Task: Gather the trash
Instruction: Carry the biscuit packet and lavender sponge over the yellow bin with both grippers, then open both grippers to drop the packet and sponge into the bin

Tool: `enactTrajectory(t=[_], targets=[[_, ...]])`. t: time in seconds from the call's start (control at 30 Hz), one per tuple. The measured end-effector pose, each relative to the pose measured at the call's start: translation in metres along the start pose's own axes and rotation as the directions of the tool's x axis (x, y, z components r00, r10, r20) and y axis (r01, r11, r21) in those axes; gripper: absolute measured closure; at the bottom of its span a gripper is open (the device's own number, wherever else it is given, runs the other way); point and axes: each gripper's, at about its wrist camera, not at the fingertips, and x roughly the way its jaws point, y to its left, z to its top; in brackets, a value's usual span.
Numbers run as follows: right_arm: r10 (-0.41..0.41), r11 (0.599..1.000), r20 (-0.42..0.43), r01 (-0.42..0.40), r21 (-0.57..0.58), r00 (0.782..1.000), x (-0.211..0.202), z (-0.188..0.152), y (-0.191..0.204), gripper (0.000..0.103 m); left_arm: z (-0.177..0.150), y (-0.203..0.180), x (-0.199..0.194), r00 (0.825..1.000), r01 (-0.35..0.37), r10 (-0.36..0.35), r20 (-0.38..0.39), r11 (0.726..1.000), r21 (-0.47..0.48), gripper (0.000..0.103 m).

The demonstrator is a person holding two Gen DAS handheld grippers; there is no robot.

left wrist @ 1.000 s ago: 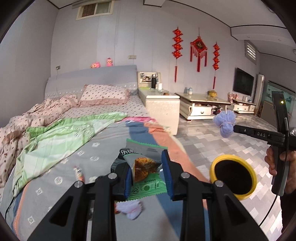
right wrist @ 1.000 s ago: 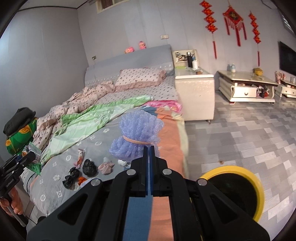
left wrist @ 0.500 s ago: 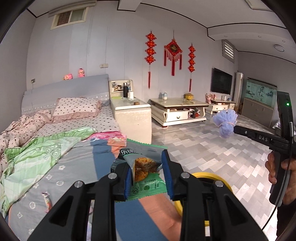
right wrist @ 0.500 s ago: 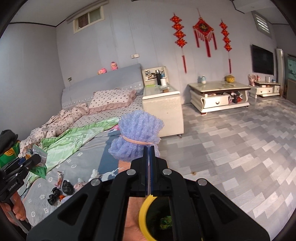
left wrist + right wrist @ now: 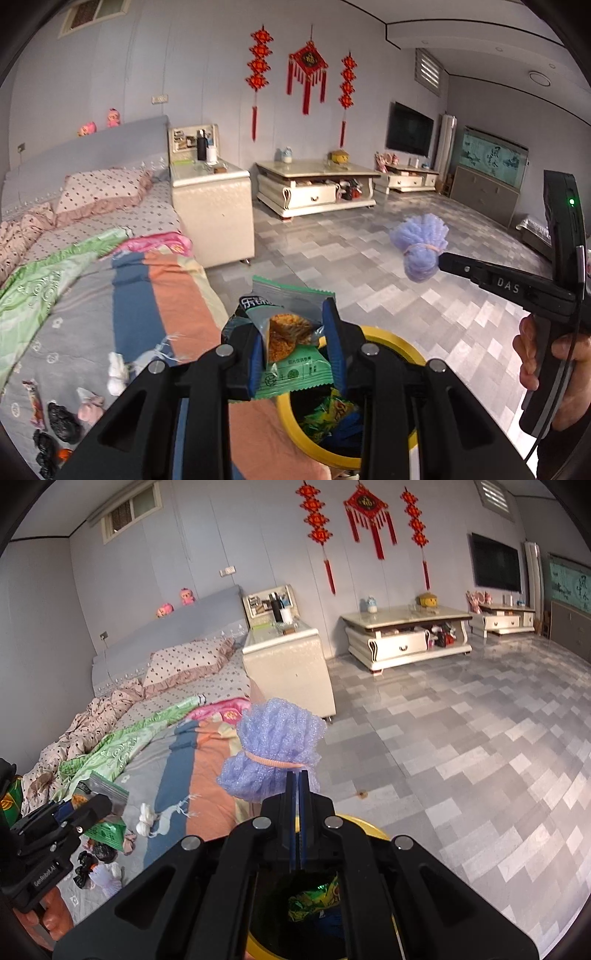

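Much of the yellow bin is hidden behind the left hand-held gripper; its crumpled contents, possibly wrappers, cannot be identified.

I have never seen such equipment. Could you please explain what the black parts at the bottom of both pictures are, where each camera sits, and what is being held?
The black parts are hand-held grippers, one in each hand of a person; no robot is there. Each picture comes from a fisheye camera on one gripper, looking along its two fingers.

In the left view, the left gripper is shut on a green plastic snack wrapper. In the right view, the right gripper is shut on a purple foam net tied with a pink band.

Both hang above a round yellow-rimmed trash bin with wrappers inside. Beside it stands a bed with a striped cover, where small scraps lie.
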Motion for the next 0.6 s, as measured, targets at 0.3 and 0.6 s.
enactTrajectory(t=[0.3, 0.6], targets=[[-0.002, 0.998, -0.14, 0.01, 0.055, 0.99, 0.067, -0.048, -0.025, 0.102, -0.043, -0.017, 0.079, 0.989, 0.072, -0.073, -0.129, 0.997, -0.013, 0.075], [-0.019, 0.996, -0.193, 0.036, 0.086, 0.981, 0.102, -0.074, -0.041, 0.101, -0.067, -0.016, 0.112, 0.977, 0.096, -0.101, -0.187, 0.995, -0.034, 0.065]])
